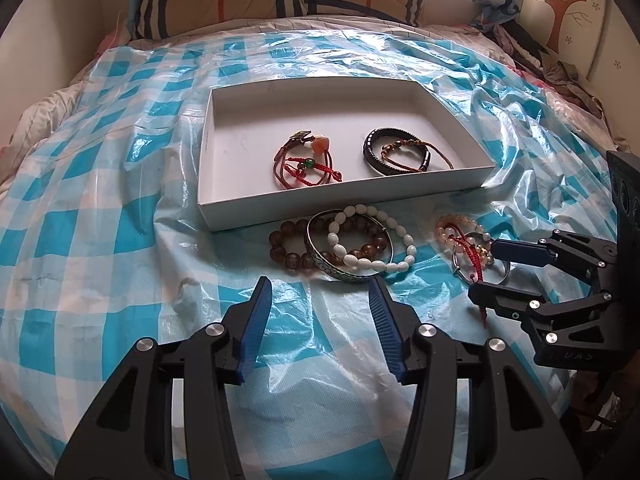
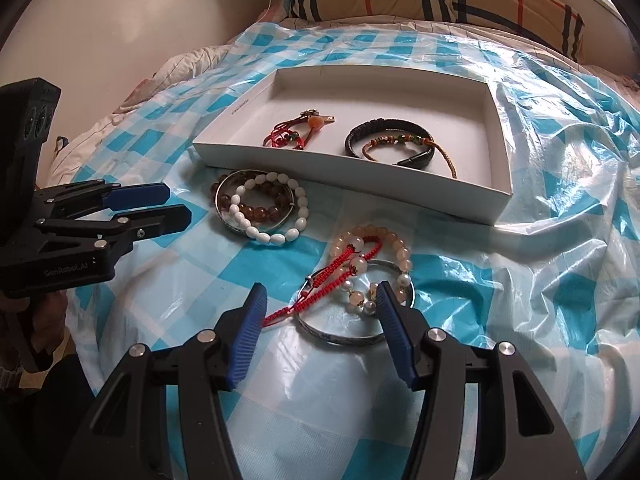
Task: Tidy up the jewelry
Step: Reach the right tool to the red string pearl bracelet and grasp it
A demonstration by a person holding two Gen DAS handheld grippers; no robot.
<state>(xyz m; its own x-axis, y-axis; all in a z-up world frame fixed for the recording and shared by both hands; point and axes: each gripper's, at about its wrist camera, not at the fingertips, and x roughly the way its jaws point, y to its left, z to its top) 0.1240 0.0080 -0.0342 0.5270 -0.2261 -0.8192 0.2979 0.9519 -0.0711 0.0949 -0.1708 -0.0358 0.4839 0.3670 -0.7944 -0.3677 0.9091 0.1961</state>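
Spread across a bed, a blue-and-white checked plastic sheet (image 1: 120, 240) carries a shallow white box (image 1: 336, 206) and two loose heaps of jewelry. Inside the box lie a red cord bracelet (image 1: 306, 162) and a dark braided bracelet (image 1: 394, 152), apart from each other. Just outside its near wall sits a heap of brown beads, a white bead bracelet (image 1: 372, 240) and a silver bangle (image 1: 340, 270).

Both tongs stand wide open, pinching nothing. The left tongs (image 1: 320, 294) hover over the sheet just short of the silver bangle. The right tongs (image 2: 322, 300) straddle the second heap: pale pink beads (image 2: 372, 240), a red cord (image 2: 320, 284) and a thin metal bangle (image 2: 340, 338).

Only the right wrist view shows that heap between the right tongs' blue fingers (image 2: 394, 328), with the red cord's end reaching the left one; the left wrist view catches those tongs side-on.
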